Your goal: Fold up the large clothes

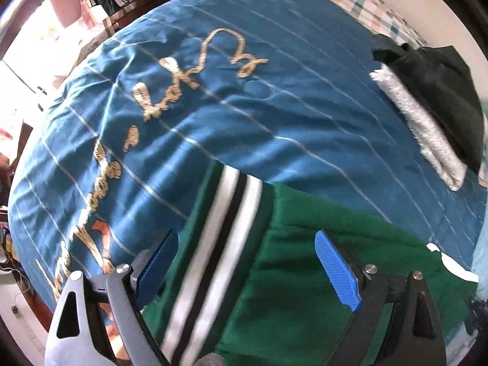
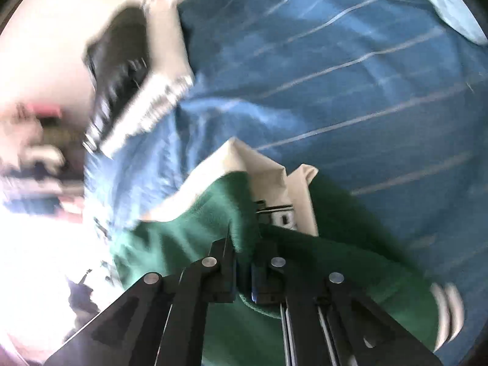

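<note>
**Green garment on blue bedspread: right clamped, left wide**

Blue bedspread (image 1: 274, 116) with pale stripes filled both views; gold script embroidery (image 1: 170, 91) appeared in the left wrist view only. Green garment (image 1: 305, 274) lay on the spread at its near edge. Its black-and-white striped band (image 1: 219, 244) read clearly in the left view; its white lining (image 2: 262, 170) showed only in the right view. A folded black garment with white fleece trim (image 1: 427, 103) lay well apart, sharp left, blurred right. Left gripper (image 1: 247, 262) stood wide apart over the green fabric, pads not pressing. Right gripper (image 2: 244, 271) was clamped on a bunched green fold.
</note>
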{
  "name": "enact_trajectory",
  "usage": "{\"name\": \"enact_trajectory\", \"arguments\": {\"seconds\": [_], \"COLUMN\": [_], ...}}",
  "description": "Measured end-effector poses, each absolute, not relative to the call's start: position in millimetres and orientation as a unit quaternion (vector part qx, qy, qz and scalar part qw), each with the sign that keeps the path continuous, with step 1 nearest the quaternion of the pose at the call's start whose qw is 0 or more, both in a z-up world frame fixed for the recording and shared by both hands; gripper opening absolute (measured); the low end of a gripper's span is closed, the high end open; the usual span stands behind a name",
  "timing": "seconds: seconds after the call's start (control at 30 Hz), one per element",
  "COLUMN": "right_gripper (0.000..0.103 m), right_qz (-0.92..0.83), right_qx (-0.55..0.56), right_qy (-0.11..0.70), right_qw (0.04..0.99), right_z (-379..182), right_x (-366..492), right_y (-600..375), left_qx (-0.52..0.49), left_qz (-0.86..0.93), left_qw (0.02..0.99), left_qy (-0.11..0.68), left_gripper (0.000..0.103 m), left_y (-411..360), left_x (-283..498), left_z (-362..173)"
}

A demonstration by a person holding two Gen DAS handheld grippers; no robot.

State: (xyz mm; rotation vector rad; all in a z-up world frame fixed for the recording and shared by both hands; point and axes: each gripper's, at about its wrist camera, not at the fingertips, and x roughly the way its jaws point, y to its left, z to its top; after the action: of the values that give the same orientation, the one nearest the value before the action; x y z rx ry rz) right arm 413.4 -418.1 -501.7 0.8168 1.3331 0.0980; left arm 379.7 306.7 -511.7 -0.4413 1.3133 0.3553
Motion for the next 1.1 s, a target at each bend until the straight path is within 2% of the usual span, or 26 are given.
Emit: {"name": "enact_trajectory", "arguments": {"seconds": [0.13,0.3,0.37,0.47,0.5,0.57,0.63,0.7,0.83,0.97,1.03,1.1], "right_gripper": [0.006,0.009,0.019,0.020,0.023,0.037,0.045,0.047,0.047,0.047,0.047,0.047], "right_qz": [-0.022,-0.088,-0.089,-0.101,-0.111,-0.130,-0.135,-0.081,0.055,0.042,0.024,0.010], "right_qx": [0.392,0.336,0.290,0.243,0.238,0.232,0.230,0.243,0.240,0.207,0.192,0.189], "right_qy": [0.594,0.695,0.738,0.721,0.709,0.666,0.620,0.596,0.670,0.715,0.715,0.721], "right_qw": [0.702,0.630,0.603,0.640,0.654,0.696,0.738,0.761,0.700,0.667,0.671,0.667], "right_z": [-481.7,-562.0,-581.8,-549.5,-535.6,-497.6,-460.1,-446.6,-511.1,-597.1,-595.8,-580.2], "right_x": [394.2,413.9,426.7,436.7,435.7,432.3,425.0,426.5,453.0,485.6,505.2,513.0], "right_y": [-439.9,-446.9,-437.7,-430.4,-430.2,-427.6,-415.0,-389.9,-311.1,-261.4,-250.1,-246.1], "left_qx": [-0.215,-0.194,-0.183,-0.169,-0.160,-0.138,-0.134,-0.127,-0.106,-0.060,-0.051,-0.084], "left_qz": [0.150,0.147,0.148,0.143,0.144,0.141,0.132,0.126,0.132,0.162,0.172,0.174], "left_qw": [0.766,0.763,0.757,0.757,0.758,0.766,0.765,0.762,0.747,0.732,0.728,0.732], "left_qy": [0.587,0.599,0.609,0.615,0.616,0.613,0.615,0.622,0.643,0.659,0.661,0.653], "left_gripper": [0.092,0.092,0.092,0.092,0.092,0.092,0.092,0.092,0.092,0.092,0.092,0.092], "left_y": [290.8,273.2,266.4,255.5,252.8,241.3,230.8,219.4,202.6,207.4,216.3,234.4], "left_x": [379.9,390.3,395.1,399.7,400.8,404.4,406.9,410.1,418.0,421.4,420.4,411.4], "left_z": [-496.4,-504.4,-510.3,-510.3,-509.5,-507.0,-510.2,-517.2,-540.9,-565.0,-566.6,-552.1]}}
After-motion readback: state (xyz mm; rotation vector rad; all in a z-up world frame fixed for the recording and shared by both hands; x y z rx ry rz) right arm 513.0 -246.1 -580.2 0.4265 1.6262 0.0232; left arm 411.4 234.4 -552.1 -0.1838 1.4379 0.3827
